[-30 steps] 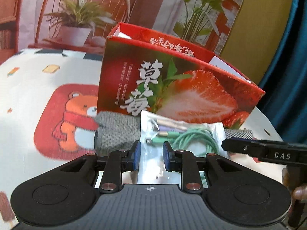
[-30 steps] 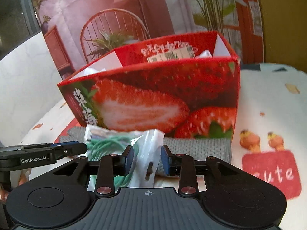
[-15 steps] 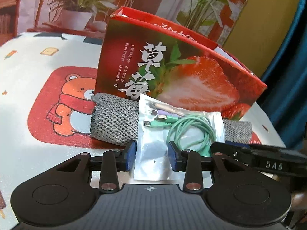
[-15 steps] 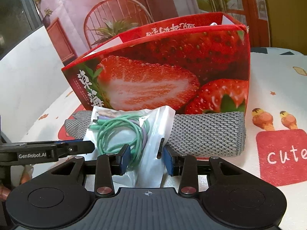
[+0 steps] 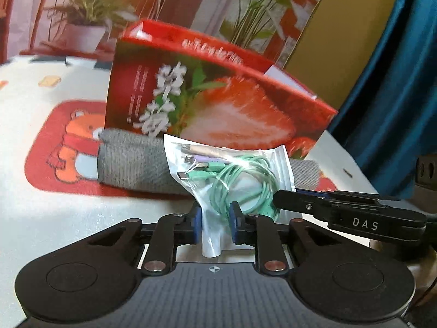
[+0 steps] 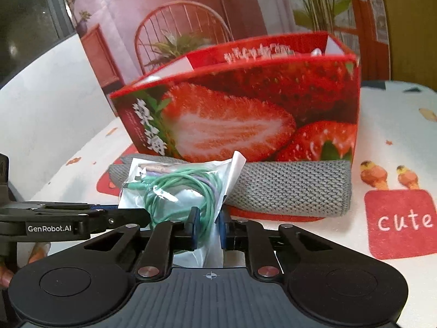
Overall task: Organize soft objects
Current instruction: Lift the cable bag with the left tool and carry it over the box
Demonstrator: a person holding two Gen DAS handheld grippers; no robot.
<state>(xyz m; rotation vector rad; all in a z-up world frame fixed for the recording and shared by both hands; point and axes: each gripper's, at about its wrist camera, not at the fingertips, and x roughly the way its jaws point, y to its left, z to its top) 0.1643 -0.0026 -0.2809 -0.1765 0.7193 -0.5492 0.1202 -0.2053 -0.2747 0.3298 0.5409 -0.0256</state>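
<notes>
A clear plastic bag of green and purple cables (image 5: 232, 175) is pinched at its lower edge by both grippers and stands lifted and crumpled above the table. My left gripper (image 5: 215, 225) is shut on its left corner. My right gripper (image 6: 209, 227) is shut on its right part; the bag also shows in the right wrist view (image 6: 177, 188). A rolled grey knitted cloth (image 6: 289, 188) lies on the table behind the bag, against the front of a red strawberry-printed box (image 6: 245, 114) that is open at the top.
The table wears a white cloth with a red bear patch (image 5: 68, 147) at left and a red "cute" patch (image 6: 401, 221) at right. A teal curtain (image 5: 396, 95) hangs at the right. A printed backdrop with chair and plants stands behind the box.
Both grippers closed further on the bag and raised it; it went from lying flat to standing crumpled. The views pulled back slightly from the box.
</notes>
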